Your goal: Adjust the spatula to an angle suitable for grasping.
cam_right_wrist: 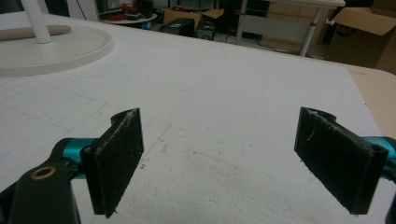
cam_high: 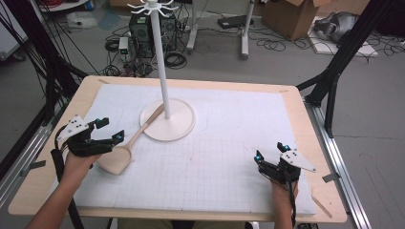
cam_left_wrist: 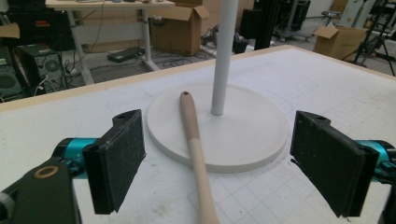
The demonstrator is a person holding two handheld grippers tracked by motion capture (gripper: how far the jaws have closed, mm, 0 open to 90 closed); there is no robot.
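The left gripper (cam_left_wrist: 217, 161) is held open astride the spatula handle (cam_left_wrist: 194, 140); a skewed closure may roll it off the stand base (cam_left_wrist: 247, 135).

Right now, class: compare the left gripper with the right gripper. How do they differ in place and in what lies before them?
The left gripper hovers over the wooden spatula, whose handle runs between its jaws; the right gripper has bare white mat before it. The left gripper sits close to the white stand; the right gripper is farther off. Both are open and hand-held.
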